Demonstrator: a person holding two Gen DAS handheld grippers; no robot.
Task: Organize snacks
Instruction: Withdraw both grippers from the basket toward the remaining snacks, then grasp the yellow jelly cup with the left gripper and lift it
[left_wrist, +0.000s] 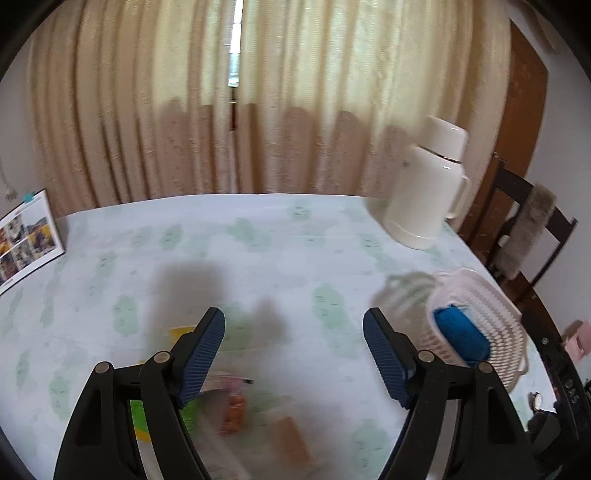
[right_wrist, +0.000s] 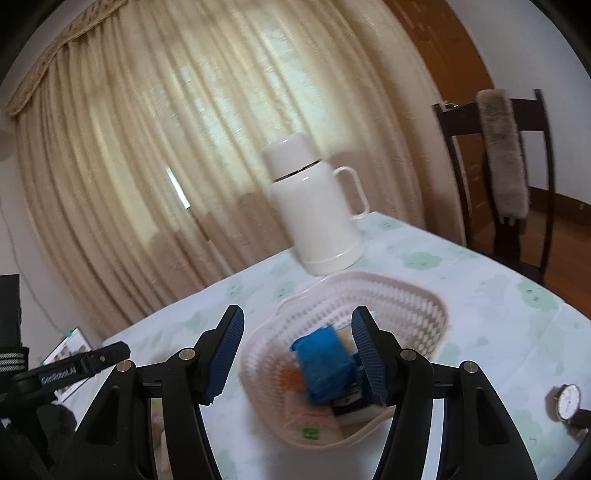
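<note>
A white lattice basket (right_wrist: 417, 306) sits on the table and holds a blue snack pack (right_wrist: 325, 365) with other packets under it. It also shows at the right of the left wrist view (left_wrist: 491, 317), the blue pack (left_wrist: 461, 336) inside. My right gripper (right_wrist: 297, 354) is open and empty, just above the basket's near side. My left gripper (left_wrist: 293, 354) is open and empty, above loose snacks: an orange packet (left_wrist: 234, 413), a brown bar (left_wrist: 295, 441) and a green-yellow packet (left_wrist: 188, 413), all blurred.
A white thermos jug (right_wrist: 317, 214) stands behind the basket, also in the left wrist view (left_wrist: 424, 192). A photo card (left_wrist: 26, 240) leans at the far left. A wristwatch (right_wrist: 567, 402) lies at the right. A dark chair (right_wrist: 498, 166) stands beyond the table. Curtains hang behind.
</note>
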